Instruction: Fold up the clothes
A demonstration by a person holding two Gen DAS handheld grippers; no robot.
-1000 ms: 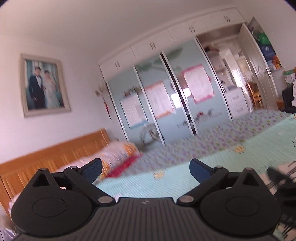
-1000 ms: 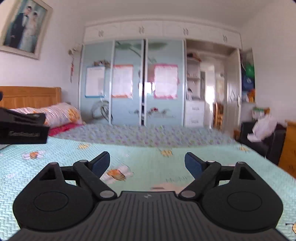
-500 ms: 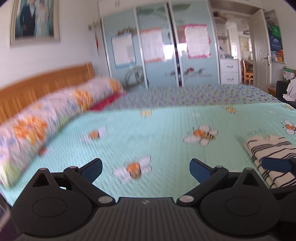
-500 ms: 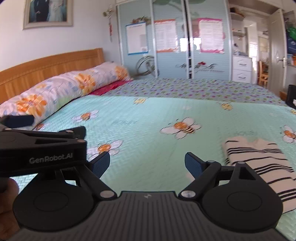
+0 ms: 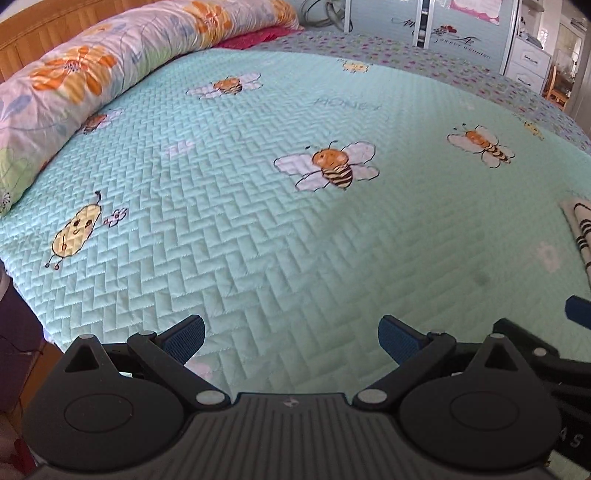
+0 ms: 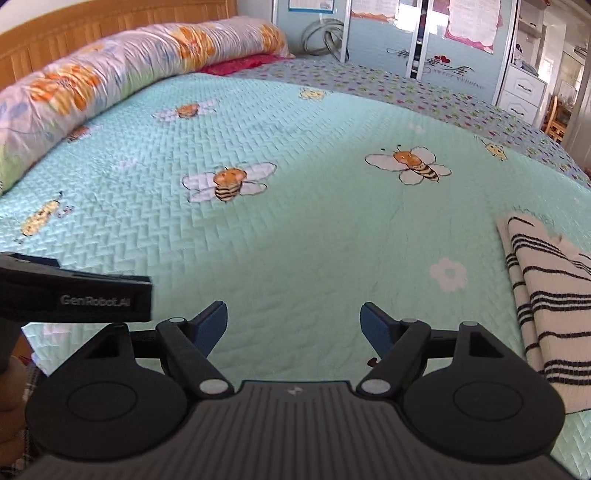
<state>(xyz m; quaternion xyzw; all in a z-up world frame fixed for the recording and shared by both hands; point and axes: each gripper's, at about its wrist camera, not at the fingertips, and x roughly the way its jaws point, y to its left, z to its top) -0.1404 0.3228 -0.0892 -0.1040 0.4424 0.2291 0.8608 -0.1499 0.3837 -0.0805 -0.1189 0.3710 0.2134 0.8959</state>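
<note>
- Bedroom with a wide bed (image 6: 295, 229) under a mint quilt printed with bees; wooden headboard (image 6: 110, 29) and a long floral bolster (image 5: 110, 62) along the far left edge.
- Striped garment (image 6: 546, 295) lying near the bed's right edge, already doubled over in layers (how many folds cannot be told), so probably partly folded, with tidying or further folds left.
- Left gripper (image 5: 291, 338): fingers spread wide, grasping nothing, over bare quilt near the front edge, the garment well off to its right.
- Right gripper (image 6: 293, 328): jaws just eased inward a little yet apart, empty, garment just beside its right finger.
- Nothing in the way between grippers and garment; wardrobe (image 6: 424, 40) and drawers (image 6: 524, 92) well beyond the bed.
</note>
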